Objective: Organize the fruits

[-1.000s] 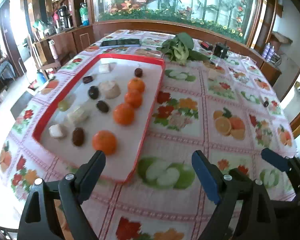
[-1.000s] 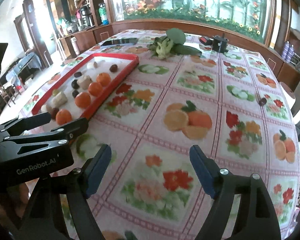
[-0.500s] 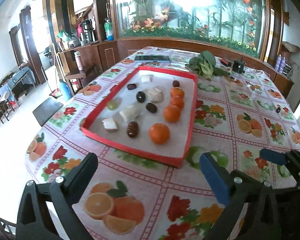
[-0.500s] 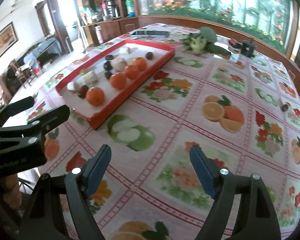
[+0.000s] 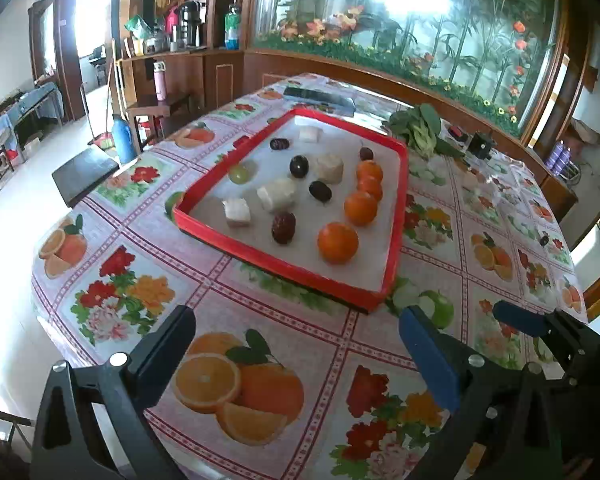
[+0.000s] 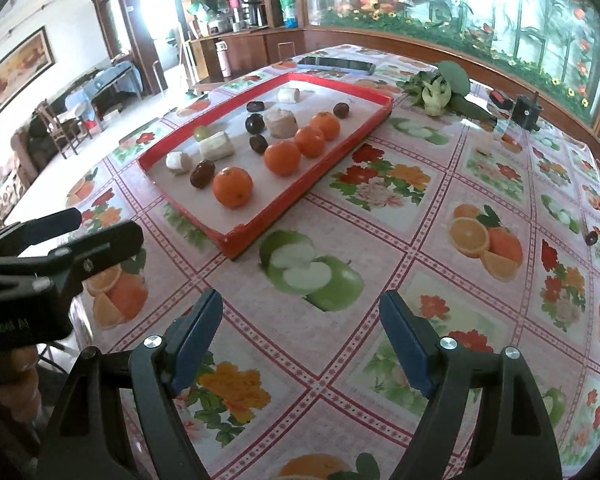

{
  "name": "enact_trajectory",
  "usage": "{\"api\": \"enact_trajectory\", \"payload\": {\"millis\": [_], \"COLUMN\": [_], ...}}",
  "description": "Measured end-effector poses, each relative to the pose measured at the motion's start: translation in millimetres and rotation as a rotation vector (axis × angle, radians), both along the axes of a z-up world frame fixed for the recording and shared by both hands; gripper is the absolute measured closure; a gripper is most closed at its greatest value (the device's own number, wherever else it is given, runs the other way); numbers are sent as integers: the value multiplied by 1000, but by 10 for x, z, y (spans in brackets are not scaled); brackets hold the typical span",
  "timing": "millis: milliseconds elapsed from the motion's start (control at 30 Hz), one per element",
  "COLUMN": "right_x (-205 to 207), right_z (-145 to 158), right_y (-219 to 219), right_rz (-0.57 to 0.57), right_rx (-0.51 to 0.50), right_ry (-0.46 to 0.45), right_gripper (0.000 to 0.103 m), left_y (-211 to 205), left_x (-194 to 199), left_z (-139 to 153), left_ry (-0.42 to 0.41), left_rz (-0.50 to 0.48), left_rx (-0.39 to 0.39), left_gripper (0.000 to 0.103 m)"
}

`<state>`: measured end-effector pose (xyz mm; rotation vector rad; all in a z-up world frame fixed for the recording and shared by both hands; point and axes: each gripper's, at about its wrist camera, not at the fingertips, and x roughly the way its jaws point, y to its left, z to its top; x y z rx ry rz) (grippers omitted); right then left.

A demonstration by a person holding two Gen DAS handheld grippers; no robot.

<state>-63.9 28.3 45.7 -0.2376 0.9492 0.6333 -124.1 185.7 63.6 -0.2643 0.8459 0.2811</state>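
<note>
A red-rimmed tray (image 5: 396, 216) with a white floor lies on the fruit-print tablecloth. Several oranges stand in a row along its right side, the nearest orange (image 5: 337, 242) close to the front rim. Dark date-like fruits (image 5: 283, 227), white chunks (image 5: 236, 211) and a green grape (image 5: 239, 174) lie to their left. My left gripper (image 5: 296, 340) hangs open and wide over the cloth, short of the tray, holding nothing. My right gripper (image 6: 302, 308) is open too, over a printed apple, with the tray (image 6: 300, 196) ahead to its left. The left gripper (image 6: 72, 236) shows at that view's left edge.
Leafy greens (image 5: 418, 132) lie beyond the tray, with a dark flat phone (image 5: 320, 96) and a small black device (image 5: 482, 144) further back. The table's rounded edge drops off to the left, above a dark stool (image 5: 86, 170) and a blue flask (image 5: 123, 142).
Both grippers have drawn back from the tray toward the table's near edge, so the tray sits farther off. The left jaws have spread wider. No fruit has moved.
</note>
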Motion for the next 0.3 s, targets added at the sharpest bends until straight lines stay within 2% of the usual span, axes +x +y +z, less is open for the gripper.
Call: {"api": "enact_trajectory", "payload": {"millis": [300], "right_x": [-2], "right_z": [38], "right_y": [3], "right_rz": [-13], "right_rx": [-11], "right_ry": [-12], "right_gripper": [21], "left_y": [-29], "left_x": [-3], "left_z": [16], "left_ry": [10], "left_rz": [23], "left_rx": [54], "left_gripper": [0]}}
